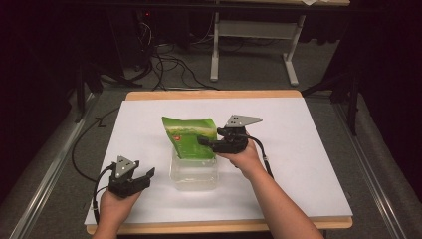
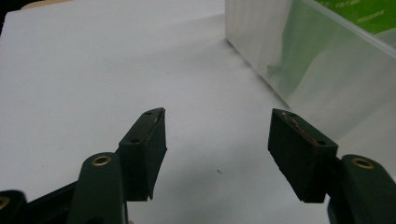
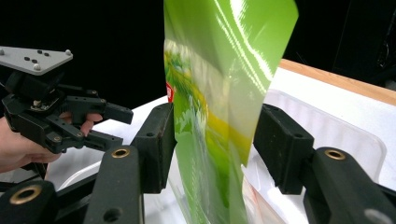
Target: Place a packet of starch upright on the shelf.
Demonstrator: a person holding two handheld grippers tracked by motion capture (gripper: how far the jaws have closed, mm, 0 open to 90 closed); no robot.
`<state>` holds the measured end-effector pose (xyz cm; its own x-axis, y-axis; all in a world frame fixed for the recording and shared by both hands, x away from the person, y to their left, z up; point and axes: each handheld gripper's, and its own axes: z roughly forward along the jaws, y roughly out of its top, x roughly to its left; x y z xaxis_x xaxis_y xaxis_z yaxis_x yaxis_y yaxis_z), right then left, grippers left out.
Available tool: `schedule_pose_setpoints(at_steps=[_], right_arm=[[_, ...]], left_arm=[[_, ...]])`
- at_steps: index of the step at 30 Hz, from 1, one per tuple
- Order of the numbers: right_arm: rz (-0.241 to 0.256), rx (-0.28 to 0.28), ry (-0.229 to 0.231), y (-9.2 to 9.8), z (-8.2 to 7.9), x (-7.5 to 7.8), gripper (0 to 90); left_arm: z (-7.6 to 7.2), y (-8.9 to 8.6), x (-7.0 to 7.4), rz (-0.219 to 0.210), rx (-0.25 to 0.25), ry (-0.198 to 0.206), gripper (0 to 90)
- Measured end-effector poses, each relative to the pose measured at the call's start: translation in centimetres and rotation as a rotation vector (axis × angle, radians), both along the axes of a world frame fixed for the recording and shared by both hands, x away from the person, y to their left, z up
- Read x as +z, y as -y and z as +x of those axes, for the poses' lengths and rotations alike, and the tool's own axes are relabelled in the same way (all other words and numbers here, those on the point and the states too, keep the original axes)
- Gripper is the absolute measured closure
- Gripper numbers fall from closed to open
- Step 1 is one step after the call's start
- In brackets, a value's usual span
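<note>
A shiny green snack bag (image 1: 190, 137) stands tilted in a clear plastic tub (image 1: 194, 183) at the middle of the white table top. My right gripper (image 1: 202, 141) reaches in from the right at the bag's right side. In the right gripper view the bag (image 3: 219, 70) fills the gap between the jaws, both pads touch it, and the gripper (image 3: 215, 140) is shut on it. My left gripper (image 1: 148, 178) rests low on the table just left of the tub, open and holding nothing. The left gripper view shows its jaws (image 2: 217, 126) wide apart over bare white surface, with the tub's wall (image 2: 327, 84) at the right.
White sheet (image 1: 298, 149) covers the wooden table, with bare room left and right of the tub. Table's front edge (image 1: 219, 226) lies by the forearms. Cables and a metal stand (image 1: 215, 55) are on the floor beyond. The left gripper (image 3: 116, 123) shows farther off in the right gripper view.
</note>
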<state>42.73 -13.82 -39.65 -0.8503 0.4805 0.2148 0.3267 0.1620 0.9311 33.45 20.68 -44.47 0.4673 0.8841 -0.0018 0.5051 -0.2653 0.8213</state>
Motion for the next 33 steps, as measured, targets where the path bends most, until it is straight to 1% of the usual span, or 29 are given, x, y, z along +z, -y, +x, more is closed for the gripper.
schedule_pose_setpoints(at_steps=[4,9,15,19,25,33], right_arm=[[0.009,0.006,0.006,0.2,0.0,0.3,47.4],[0.008,0.001,0.009,0.4,-0.2,0.8,40.5],[0.004,-0.005,0.0,0.7,-0.3,0.9,38.4],[-0.002,-0.012,0.002,1.0,-0.5,1.1,37.6],[-0.012,-0.025,0.006,2.1,-1.3,1.4,36.5],[-0.024,-0.063,0.013,4.1,-2.4,1.4,36.5]], left_arm=[[0.0,0.0,0.0,-0.001,0.0,-0.001,37.6],[0.0,0.0,0.0,-0.001,0.0,0.0,37.6],[0.0,-0.1,0.1,-0.008,0.0,0.001,37.6],[0.0,-0.2,0.1,-0.01,0.0,0.003,37.6],[0.1,-0.1,0.1,-0.01,-0.003,0.005,37.6],[0.1,-0.2,0.2,-0.014,-0.004,0.011,37.6]])
